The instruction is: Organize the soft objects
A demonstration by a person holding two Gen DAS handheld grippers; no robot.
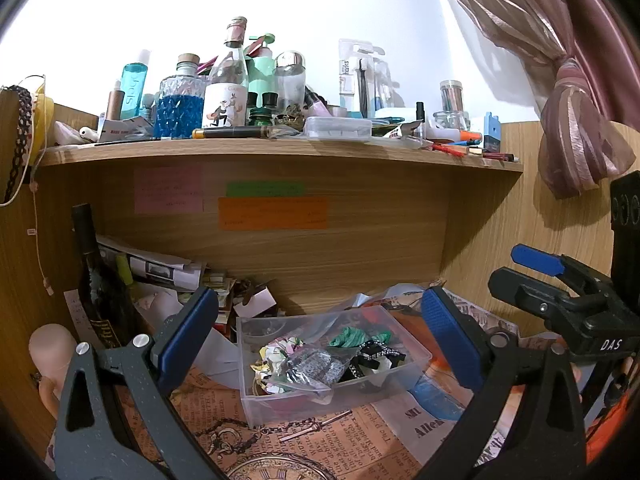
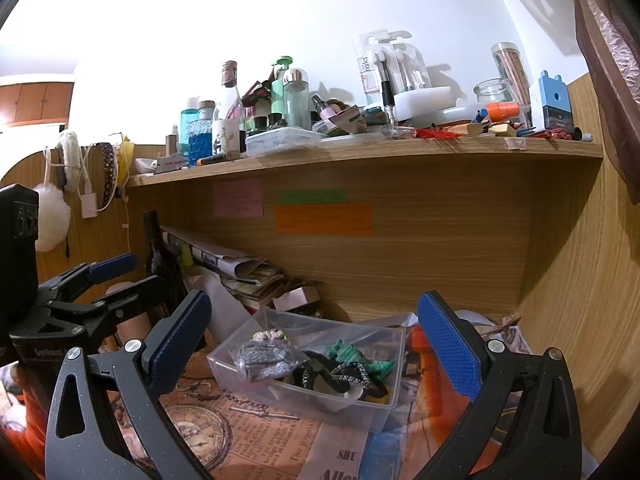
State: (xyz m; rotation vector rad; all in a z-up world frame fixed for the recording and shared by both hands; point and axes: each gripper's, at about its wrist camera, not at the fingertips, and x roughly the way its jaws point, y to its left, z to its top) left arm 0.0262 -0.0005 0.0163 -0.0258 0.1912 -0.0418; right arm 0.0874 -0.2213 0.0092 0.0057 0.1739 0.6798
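A clear plastic bin [image 1: 416, 354] [image 2: 390, 338] stands on the newspaper-print desk mat under the shelf. It holds soft items: a grey glittery pouch [image 1: 316, 368] [image 2: 262, 360], a green ruffled scrunchie [image 1: 354, 338] [image 2: 352, 354], black hair ties with rhinestones [image 1: 376, 356] [image 2: 340, 376] and a floral scrunchie [image 1: 276, 350] [image 2: 270, 335]. My left gripper [image 1: 320, 332] is open and empty, just in front of the bin. My right gripper [image 2: 316, 344] is open and empty, also facing the bin. Each gripper shows in the other's view: the right [image 1: 560, 280] and the left [image 2: 96, 280].
A wooden shelf [image 1: 280, 148] [image 2: 360, 150] above carries bottles, jars and stationery. Sticky notes [image 1: 272, 212] hang on the back panel. A dark bottle [image 1: 100, 280] and a paper pile [image 2: 248, 272] stand at the left. A pink curtain [image 1: 568, 92] hangs right.
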